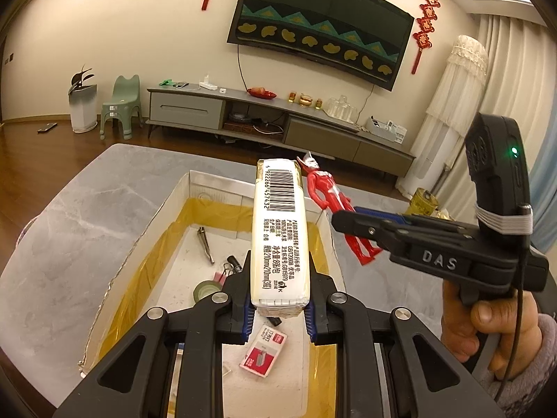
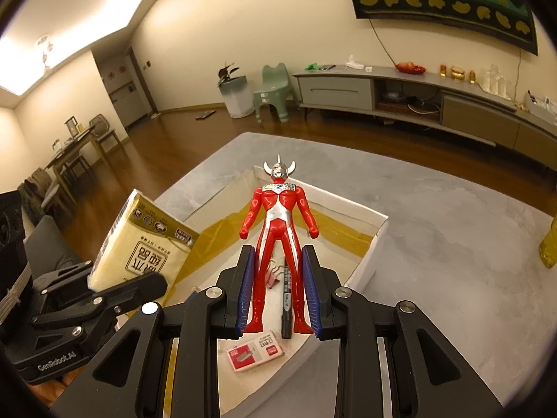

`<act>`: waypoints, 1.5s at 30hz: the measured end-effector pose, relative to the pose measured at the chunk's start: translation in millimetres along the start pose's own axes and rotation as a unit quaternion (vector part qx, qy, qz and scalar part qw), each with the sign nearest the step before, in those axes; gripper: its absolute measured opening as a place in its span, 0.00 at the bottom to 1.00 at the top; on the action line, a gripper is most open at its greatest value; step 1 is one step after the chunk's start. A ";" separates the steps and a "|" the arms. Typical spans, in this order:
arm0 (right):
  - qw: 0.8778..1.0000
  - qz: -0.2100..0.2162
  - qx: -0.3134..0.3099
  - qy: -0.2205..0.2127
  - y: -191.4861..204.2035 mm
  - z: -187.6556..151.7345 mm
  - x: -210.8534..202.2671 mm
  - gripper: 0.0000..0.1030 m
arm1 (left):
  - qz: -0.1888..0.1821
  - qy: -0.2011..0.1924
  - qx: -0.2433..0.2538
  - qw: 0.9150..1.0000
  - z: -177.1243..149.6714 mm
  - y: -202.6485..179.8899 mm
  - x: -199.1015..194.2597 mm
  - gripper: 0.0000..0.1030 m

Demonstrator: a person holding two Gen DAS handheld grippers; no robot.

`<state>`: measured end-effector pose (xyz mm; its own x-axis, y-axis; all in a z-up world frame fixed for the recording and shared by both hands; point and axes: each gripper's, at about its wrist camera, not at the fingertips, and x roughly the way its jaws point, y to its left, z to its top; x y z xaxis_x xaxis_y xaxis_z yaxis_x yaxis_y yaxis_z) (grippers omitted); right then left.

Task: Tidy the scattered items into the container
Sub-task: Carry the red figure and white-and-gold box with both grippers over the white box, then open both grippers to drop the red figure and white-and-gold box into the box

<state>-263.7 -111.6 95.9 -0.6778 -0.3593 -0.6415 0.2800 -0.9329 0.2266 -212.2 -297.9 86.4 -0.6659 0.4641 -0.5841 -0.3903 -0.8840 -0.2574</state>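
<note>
Grey table point(image 1: 69, 216), box point(image 1: 195, 181), tissue pack point(image 1: 280, 230) gripped

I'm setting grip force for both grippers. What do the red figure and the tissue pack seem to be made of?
Red figure: apparently hard or vinyl plastic, glossy, with sharp highlights on its chest and legs. Tissue pack: soft paper tissues in thin, smooth plastic film, judging by its printed barcode and slight sheen; probably compressible.

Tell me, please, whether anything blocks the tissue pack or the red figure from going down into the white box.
Nothing visible does. The tissue pack in the left gripper and the red figure in the right gripper hang above the open white box; only small items lie on its floor.
</note>
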 end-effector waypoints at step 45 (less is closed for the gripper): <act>1.000 -0.020 0.010 0.021 -27.7 13.2 80.0 0.44 | 0.044 0.068 0.004 0.997 -24.6 20.3 34.4 0.40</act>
<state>-334.6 -114.9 48.0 -0.6597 -0.3200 -0.6800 0.2384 -0.9472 0.2144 -227.4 -301.3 42.1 -0.6062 0.3728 -0.7025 -0.3404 -0.9200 -0.1945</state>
